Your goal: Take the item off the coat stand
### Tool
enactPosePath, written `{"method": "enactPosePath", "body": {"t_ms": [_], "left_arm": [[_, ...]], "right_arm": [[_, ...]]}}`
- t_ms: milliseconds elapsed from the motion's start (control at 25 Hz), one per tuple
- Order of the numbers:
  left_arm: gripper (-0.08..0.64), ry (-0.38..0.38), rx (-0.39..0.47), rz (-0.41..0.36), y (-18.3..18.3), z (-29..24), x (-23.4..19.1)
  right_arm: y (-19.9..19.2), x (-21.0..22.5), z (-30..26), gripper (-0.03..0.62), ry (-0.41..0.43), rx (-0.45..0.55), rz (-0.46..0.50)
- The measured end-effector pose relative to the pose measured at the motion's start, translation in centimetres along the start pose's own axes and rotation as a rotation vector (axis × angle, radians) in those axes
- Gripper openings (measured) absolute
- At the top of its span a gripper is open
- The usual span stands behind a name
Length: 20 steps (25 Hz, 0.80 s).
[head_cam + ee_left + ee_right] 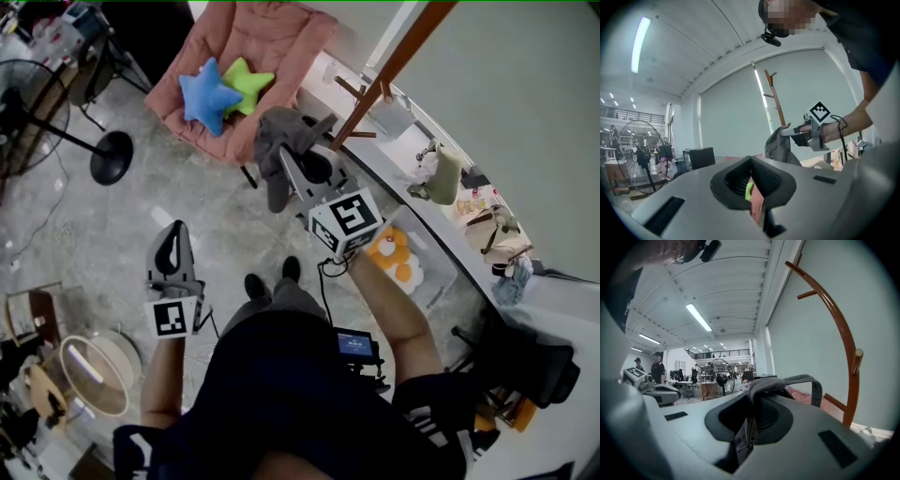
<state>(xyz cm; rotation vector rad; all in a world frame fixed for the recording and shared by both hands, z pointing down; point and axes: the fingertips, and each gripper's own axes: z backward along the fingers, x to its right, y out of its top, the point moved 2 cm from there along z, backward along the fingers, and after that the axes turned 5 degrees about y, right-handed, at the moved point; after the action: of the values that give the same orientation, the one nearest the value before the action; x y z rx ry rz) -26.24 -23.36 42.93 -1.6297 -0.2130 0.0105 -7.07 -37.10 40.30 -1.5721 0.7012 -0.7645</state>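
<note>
Grey bag (780, 147), long axis vertical

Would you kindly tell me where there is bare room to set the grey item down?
Bare floor between the fan base and the chair; also the chair's pink part beyond the star cushions. The ledge at right is mostly crowded, as is the lower-left corner.

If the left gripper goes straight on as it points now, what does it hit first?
Probably the pink chair and green star cushion: both show between the jaws of the left gripper. Only floor seems to lie before them; depth unclear.
</note>
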Motion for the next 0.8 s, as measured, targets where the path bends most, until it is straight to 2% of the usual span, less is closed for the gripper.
{"method": "enactPosePath", "body": {"t_ms": [800], "left_arm": [[0.025,-0.048,0.041,-0.002,1.5,0.0,2.2]], "right_arm": [[-2.0,-3.6,9.1,0.038,-0.020,-0.044,-0.012]]}}
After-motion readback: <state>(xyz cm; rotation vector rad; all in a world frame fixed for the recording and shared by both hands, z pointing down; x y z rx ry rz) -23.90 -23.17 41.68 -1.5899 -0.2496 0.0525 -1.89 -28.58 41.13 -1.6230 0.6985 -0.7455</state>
